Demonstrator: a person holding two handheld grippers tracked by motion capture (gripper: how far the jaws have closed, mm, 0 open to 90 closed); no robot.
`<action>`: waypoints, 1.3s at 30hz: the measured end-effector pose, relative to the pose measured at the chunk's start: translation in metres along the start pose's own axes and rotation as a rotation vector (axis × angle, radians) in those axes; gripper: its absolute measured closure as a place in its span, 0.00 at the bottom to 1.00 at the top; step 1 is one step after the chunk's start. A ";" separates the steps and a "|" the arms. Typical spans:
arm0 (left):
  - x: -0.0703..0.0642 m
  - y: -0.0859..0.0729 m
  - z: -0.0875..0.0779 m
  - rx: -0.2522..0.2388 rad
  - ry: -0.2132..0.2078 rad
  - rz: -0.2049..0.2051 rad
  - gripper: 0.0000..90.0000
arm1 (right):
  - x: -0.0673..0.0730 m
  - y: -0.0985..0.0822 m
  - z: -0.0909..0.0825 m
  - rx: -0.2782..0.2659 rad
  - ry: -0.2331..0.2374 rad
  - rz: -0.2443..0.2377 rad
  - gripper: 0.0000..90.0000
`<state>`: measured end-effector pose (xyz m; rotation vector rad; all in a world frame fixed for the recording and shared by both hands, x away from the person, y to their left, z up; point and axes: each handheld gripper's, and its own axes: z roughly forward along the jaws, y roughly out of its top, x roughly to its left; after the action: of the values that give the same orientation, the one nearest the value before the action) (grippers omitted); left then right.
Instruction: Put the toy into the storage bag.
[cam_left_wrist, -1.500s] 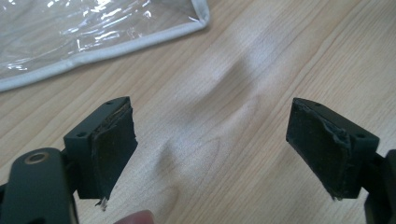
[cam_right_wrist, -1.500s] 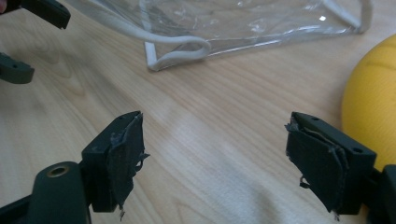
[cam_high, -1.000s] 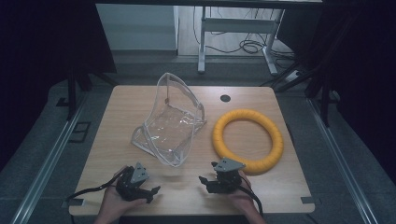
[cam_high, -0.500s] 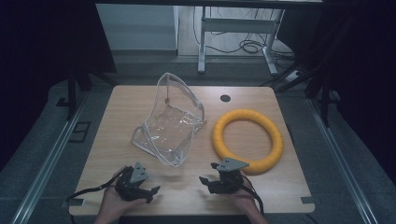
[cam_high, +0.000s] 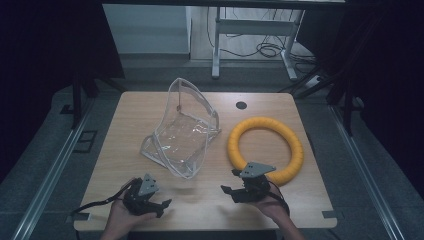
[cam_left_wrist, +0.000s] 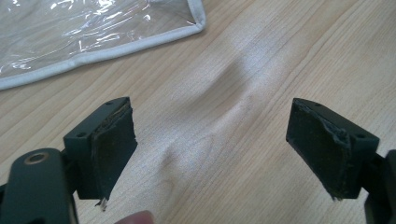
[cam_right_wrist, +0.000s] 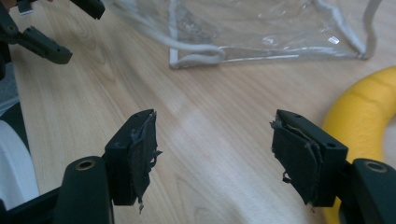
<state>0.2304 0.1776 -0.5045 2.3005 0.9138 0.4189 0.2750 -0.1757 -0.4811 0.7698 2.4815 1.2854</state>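
Note:
A clear plastic bag (cam_high: 182, 132) with white trim lies mid-table, its far side standing up. To its right lies a yellow foam ring (cam_high: 265, 124). My left gripper (cam_high: 162, 207) rests near the front edge, open over bare wood (cam_left_wrist: 210, 144), with the bag's corner (cam_left_wrist: 70, 32) ahead of it. My right gripper (cam_high: 230, 181) hovers beside the ring's near rim. It is open and its jaws have just been closing, with nothing between them (cam_right_wrist: 215, 149). Ahead of it are the bag (cam_right_wrist: 261, 23), the ring (cam_right_wrist: 364, 112) at right and the left gripper (cam_right_wrist: 46, 28) at top left.
The wooden table (cam_high: 150, 115) has a small dark cable hole (cam_high: 241, 105) near its far edge. Beyond it a white desk frame (cam_high: 217, 40) stands over cables on the floor. Dark curtains flank both sides.
My right gripper has lifted a little and shifted slightly toward the ring. The left gripper, the bag and the ring have stayed put.

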 end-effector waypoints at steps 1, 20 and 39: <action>0.000 0.000 0.000 -0.002 0.000 0.000 0.17 | -0.001 0.002 -0.002 -0.003 -0.006 -0.005 0.35; 0.000 0.001 0.003 0.002 -0.008 0.009 0.17 | -0.026 0.032 -0.025 0.068 -0.001 0.000 0.40; 0.000 0.001 0.005 0.008 -0.017 0.007 0.17 | -0.053 0.044 -0.026 0.206 -0.028 -0.028 0.40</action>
<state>0.2332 0.1746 -0.5076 2.3113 0.9007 0.3995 0.3230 -0.2021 -0.4322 0.7895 2.6209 1.0131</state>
